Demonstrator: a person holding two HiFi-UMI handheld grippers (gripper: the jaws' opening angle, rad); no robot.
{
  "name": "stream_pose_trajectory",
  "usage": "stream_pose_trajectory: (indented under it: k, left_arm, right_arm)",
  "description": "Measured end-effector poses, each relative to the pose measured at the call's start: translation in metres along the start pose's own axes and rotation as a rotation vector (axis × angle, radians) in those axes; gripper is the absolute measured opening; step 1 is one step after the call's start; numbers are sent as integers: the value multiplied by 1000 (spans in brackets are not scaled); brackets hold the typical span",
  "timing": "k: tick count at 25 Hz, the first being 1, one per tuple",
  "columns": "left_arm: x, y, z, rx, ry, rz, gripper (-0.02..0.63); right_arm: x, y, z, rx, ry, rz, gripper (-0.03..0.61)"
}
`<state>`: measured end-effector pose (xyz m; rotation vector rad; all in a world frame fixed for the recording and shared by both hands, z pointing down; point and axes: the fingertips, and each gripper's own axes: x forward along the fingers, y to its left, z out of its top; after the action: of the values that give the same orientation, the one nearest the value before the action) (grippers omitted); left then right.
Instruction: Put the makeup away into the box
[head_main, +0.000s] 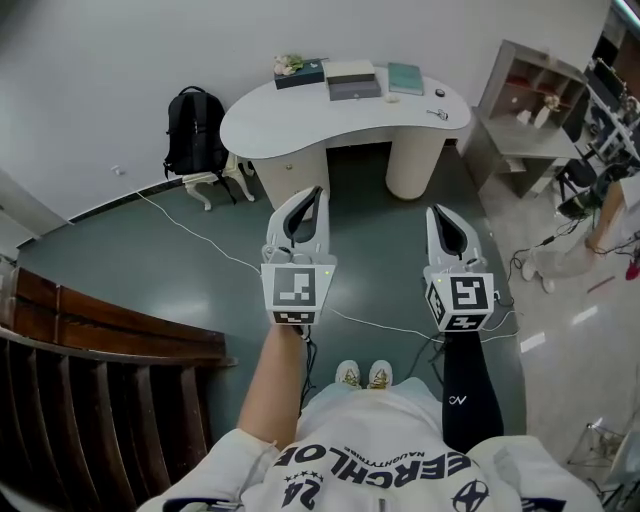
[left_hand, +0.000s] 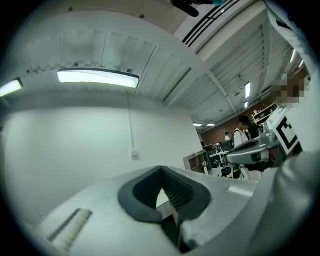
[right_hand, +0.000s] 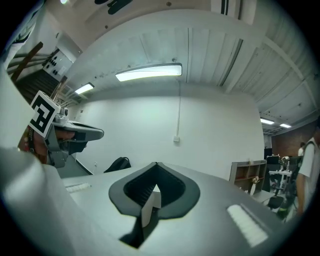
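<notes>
Box (head_main: 353, 82), pale grey, lies at the far edge of the table (head_main: 300, 125), upper centre; open floor (head_main: 375, 240) before left tool (head_main: 316, 193) and right tool (head_main: 437, 213), both closed, empty.

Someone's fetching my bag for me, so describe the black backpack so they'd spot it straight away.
Start at the white curved desk at the far side of the room. On the green floor just left of it, against the wall, stands the black backpack. It is the only dark, soft thing there, beside pale carved furniture legs.
</notes>
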<state>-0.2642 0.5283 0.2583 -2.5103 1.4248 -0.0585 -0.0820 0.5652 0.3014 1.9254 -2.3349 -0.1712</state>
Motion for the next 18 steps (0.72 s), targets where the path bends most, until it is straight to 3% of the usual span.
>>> stream_pose_trajectory:
  k: [3,5,6,11,18]
  left_arm:
    - [1,-1,-1,5,-7,-23,0]
    - [1,-4,0,-14,-19,-55,0]
    - [1,-7,0,-24,-22,-77,2]
    - [1,-8,-5,6,-18,-95,5]
    - [12,-14,-14,-17,-28,-109,6]
  right_arm:
    - [4,1,1,-3,-18,-17,36]
    - [6,5,1,-24,-24,-10,179]
    - [6,6,1,-30,-28,-9,212]
    - [7,10,-6,-20,-15,-12,215]
    - [10,0,-22,-6,-2,-29,206]
